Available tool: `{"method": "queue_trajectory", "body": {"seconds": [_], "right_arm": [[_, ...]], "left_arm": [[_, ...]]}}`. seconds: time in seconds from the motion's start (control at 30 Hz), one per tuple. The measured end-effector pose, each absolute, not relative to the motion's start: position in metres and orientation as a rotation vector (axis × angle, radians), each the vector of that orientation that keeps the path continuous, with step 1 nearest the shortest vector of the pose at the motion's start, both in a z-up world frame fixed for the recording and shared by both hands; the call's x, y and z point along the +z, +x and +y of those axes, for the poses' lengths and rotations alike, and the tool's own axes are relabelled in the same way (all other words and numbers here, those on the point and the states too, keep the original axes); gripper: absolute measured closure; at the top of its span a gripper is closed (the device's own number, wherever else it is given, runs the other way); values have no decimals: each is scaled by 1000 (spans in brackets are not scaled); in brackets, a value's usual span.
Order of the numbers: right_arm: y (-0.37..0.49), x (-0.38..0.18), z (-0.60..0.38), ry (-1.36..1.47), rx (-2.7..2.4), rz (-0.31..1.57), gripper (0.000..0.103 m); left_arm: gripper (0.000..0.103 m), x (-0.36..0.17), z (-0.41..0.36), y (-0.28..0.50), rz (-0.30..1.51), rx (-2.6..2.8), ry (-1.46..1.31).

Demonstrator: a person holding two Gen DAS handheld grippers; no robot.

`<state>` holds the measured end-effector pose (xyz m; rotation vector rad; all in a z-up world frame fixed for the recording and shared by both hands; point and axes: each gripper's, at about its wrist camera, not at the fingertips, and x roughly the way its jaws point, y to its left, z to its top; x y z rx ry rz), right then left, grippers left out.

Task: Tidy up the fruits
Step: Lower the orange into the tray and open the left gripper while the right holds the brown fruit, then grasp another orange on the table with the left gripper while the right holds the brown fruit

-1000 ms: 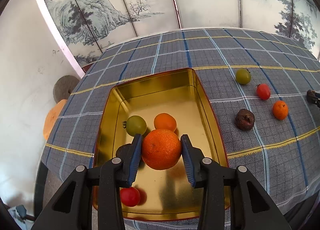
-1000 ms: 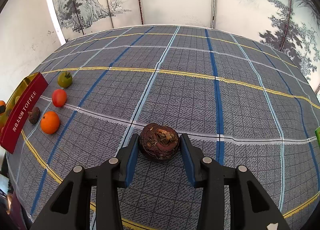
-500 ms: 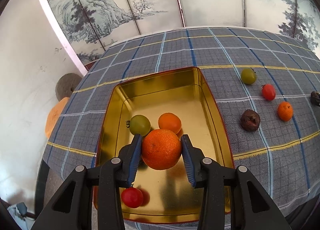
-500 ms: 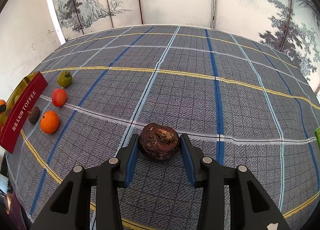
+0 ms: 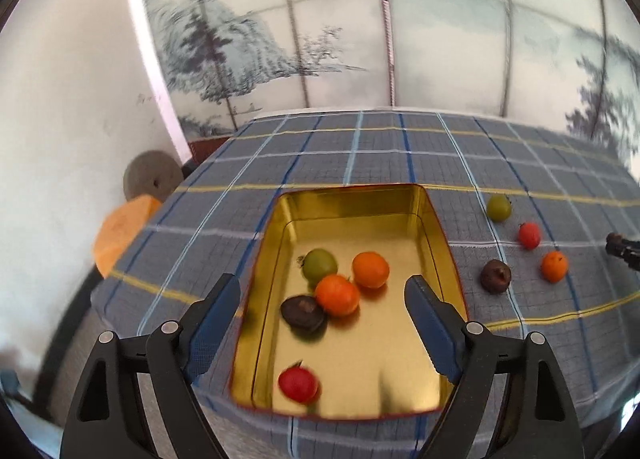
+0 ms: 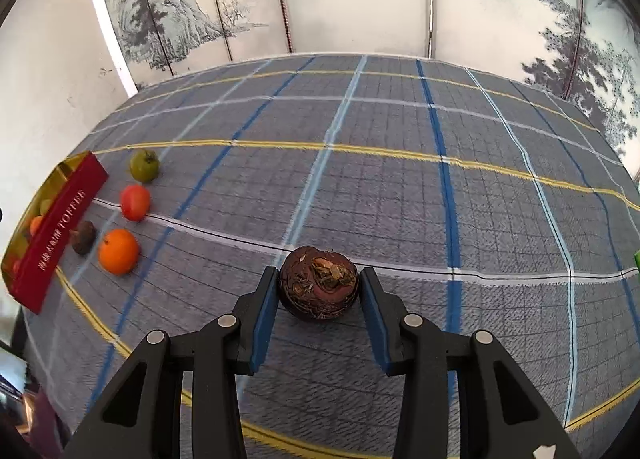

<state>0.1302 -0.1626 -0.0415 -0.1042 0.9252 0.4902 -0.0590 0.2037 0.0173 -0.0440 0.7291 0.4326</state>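
The bench (image 6: 400, 187), covered by a checked cloth, is seen under both claws. A gold tin (image 5: 434, 227) with a red outer wall is set on its left part. Inside the tin are held two oranges (image 5: 337, 294), a green fruit (image 5: 319, 264), a dark brown fruit (image 5: 303, 313) and a red fruit (image 5: 298, 384). Four more fruits are left on the cloth just beside the tin's right wall.

The left claw (image 5: 322, 329) is held above the tin, spread wide and empty, tilted downward over the tin's near half. The right claw (image 6: 319, 301) is kept low, well apart from the tin, with a brown, rough-skinned fruit (image 6: 318, 283) clenched between its pads.

The fruits are judged light, round and prone to rolling; each is best gripped across its widest middle, gently, as soft skins could be bruised.
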Motion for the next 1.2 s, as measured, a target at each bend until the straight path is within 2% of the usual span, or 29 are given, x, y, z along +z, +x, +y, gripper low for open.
{"method": "queue_trajectory", "body": {"seconds": [0.27, 0.53, 0.63, 0.9, 0.97, 1.03, 1.07, 1.1, 1.2], "right_arm": [[113, 0, -110, -86, 637, 862, 65], [81, 39, 33, -124, 992, 819, 65], [75, 39, 91, -162, 1077, 827, 65], [89, 4, 184, -231, 1112, 935, 64], [90, 1, 197, -224, 1110, 952, 63], [94, 2, 202, -170, 1122, 966, 54], [95, 5, 201, -140, 1119, 961, 43], [95, 9, 196, -107, 1117, 945, 39], [98, 26, 157, -6, 1099, 874, 39]], "left_arm": [[18, 18, 209, -110, 697, 457, -103], [17, 15, 214, -140, 709, 428, -184], [17, 17, 220, -149, 712, 398, -232], [16, 21, 219, -168, 684, 500, -141], [16, 18, 220, -169, 692, 499, -162], [16, 14, 219, -166, 708, 483, -165], [16, 13, 217, -166, 712, 484, -156], [16, 13, 215, -165, 711, 479, -149], [16, 15, 207, -166, 698, 446, -131]]}}
